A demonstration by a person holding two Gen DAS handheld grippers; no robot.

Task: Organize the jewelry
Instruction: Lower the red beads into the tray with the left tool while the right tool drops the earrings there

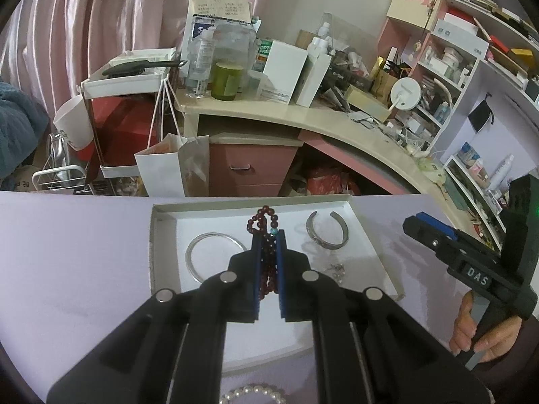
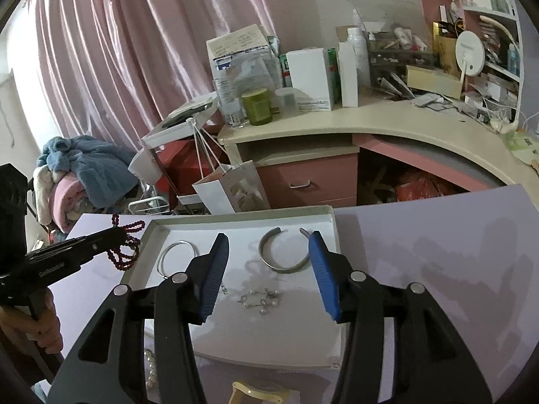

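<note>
While the left tool (image 1: 268,235) is pinched tight on a red bead strand (image 1: 264,222), the loops bunch between its blue pads and a short loop sticks out past the tips toward 12 o'clock. Gripping the strand mid-length probably keeps it from swinging as it is carried over the tray (image 1: 161,208). In the right wrist view that strand hangs at 9 o'clock, just outside the tray's left wall.

Over the tray's middle, the right tool (image 2: 267,269) stands spread with nothing between its pads; their tips point at the far half of the tray floor. Between them, toward 12 o'clock, lies an open silver cuff (image 2: 284,252), with its gap turned away from the camera. At 6 o'clock from the cuff sits a small tangle of chain and pearls (image 2: 261,298). A thin silver bangle (image 2: 175,257) lies flat at 9 o'clock, beside the left pad.

Spacing the pieces apart on the white floor likely serves to keep them from tangling; the bead strand looks like the next piece to go in.

Outside the tray, on the lilac desk (image 2: 438,269), a pearl string (image 1: 252,394) lies near the camera, and a pale hair clip (image 2: 259,394) sits at 6 o'clock.

Letters "DAS" show on the right tool's body in the left view. Labels on the boxes behind are too blurred to read.
</note>
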